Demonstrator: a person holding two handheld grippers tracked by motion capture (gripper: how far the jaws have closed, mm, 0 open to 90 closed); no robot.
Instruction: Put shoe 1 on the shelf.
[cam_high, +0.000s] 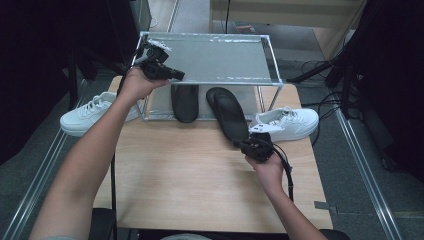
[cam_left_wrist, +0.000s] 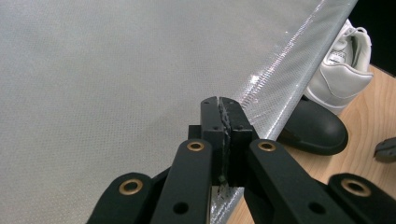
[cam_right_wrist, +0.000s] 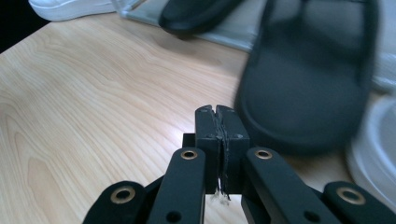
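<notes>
— Pale wood tabletop (cam_high: 190, 170), dark room around it. What sits nearest the right tongs (cam_high: 248, 143)?

— A black slipper (cam_high: 228, 114), at the centre of the high view, heel toward the person, toe under the silver shoe rack (cam_high: 215, 59). In the right gripper view the slipper (cam_right_wrist: 308, 79) lies blurred at upper right, just beside the tongs' tip (cam_right_wrist: 215, 111).

— Are those tongs gripping it?

— No. The jaws are pressed together with nothing between them, beside the slipper's heel edge. I cannot tell whether they touch it.

— And the left tongs (cam_high: 177, 75)?

— Up at the rack's top shelf, upper left of the high view, held in the left hand (cam_high: 135, 82). In the left gripper view they (cam_left_wrist: 219, 103) are clenched too, empty, over the shelf's grey mesh (cam_left_wrist: 116, 70) near its shiny front rail (cam_left_wrist: 285, 74).

— What else lies around?

— A second black slipper (cam_high: 184, 102) left of the first, on the rack's lower level. A white sneaker (cam_high: 287, 123) sits right of the slipper, close to the right tongs. Another white sneaker (cam_high: 90, 114) rests at the tabletop's left edge, beside the rack.
</notes>
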